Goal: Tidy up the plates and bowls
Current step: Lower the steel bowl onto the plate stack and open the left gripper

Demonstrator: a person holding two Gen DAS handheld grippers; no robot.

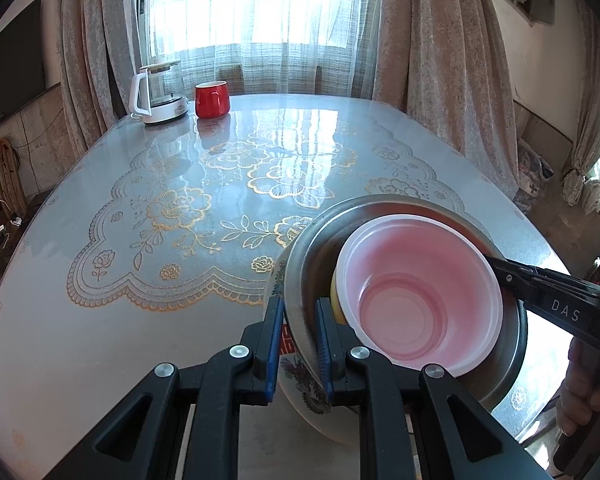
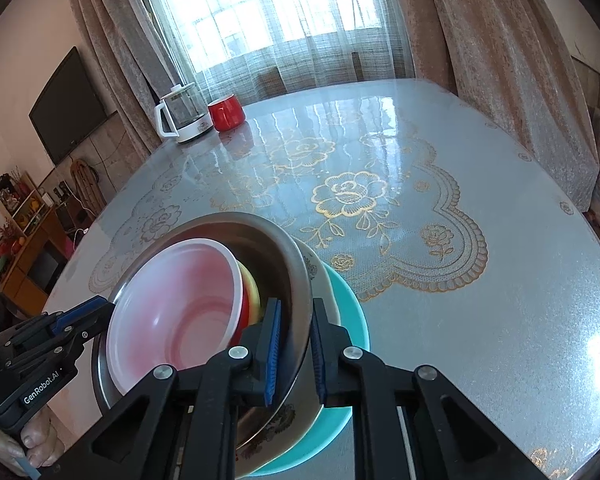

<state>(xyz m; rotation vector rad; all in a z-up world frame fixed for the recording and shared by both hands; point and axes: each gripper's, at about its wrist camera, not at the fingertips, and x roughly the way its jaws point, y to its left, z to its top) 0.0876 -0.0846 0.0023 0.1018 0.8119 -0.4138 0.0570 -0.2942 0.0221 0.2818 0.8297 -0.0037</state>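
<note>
I have both tongs on the same stack of dishes, which sits near my edge of the table point(image 1: 100, 360). My left gripper point(image 1: 300, 344) is pinched shut on the rim of the steel bowl point(image 1: 312, 248) at its left side, one pad inside the wall and one outside. My right gripper point(image 2: 296, 350) pinches the opposite side of that rim the same way. The pink bowl point(image 1: 416, 280) nests in the steel bowl, leaning toward my left tongs, with a yellow bowl point(image 2: 252, 292) tucked under it. Beneath lie a flowered plate point(image 2: 316, 268) and a teal plate point(image 2: 352, 312). The line between my two grips runs straight across the bowl, left to right, so I judge any lift must be level and shared; neither hand is nearer.
</note>
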